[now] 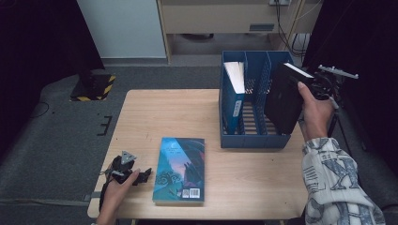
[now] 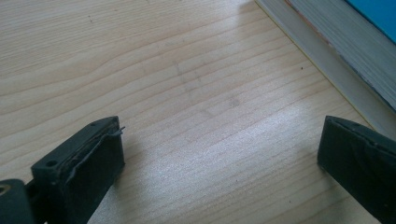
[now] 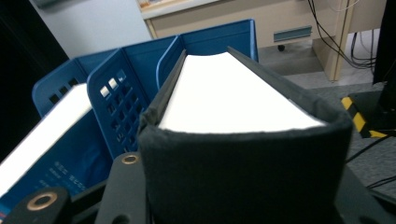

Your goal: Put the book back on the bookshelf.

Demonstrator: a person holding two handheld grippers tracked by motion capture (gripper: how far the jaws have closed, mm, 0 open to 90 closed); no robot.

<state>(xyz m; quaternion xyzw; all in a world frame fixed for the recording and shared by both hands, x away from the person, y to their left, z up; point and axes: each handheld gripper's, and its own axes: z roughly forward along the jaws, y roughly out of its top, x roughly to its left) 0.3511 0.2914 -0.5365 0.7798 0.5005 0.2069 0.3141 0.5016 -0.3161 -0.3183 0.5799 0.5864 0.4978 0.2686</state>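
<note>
A black book (image 1: pixel 283 98), white page edges up, hangs tilted at the right-hand slot of a blue three-slot file rack (image 1: pixel 253 140); my right gripper (image 1: pixel 307 86) is shut on it. In the right gripper view the black book (image 3: pixel 238 93) sits clamped between the jaws, with the rack (image 3: pixel 121 102) behind it. A blue book (image 1: pixel 233 93) stands in the rack's left slot. A teal book (image 1: pixel 180 168) lies flat at the table's front. Just left of it my left gripper (image 1: pixel 144 176) rests on the table, open and holding nothing (image 2: pixel 224 158); the teal book's page edge (image 2: pixel 336 51) is close by.
The wooden table (image 1: pixel 169 117) carries the rack at its back right. The rack's middle slot (image 1: pixel 256 89) holds nothing. Grey floor surrounds the table, with a yellow-and-black striped base (image 1: pixel 94 86) at the back left and a cabinet with cables (image 1: pixel 286 23) behind.
</note>
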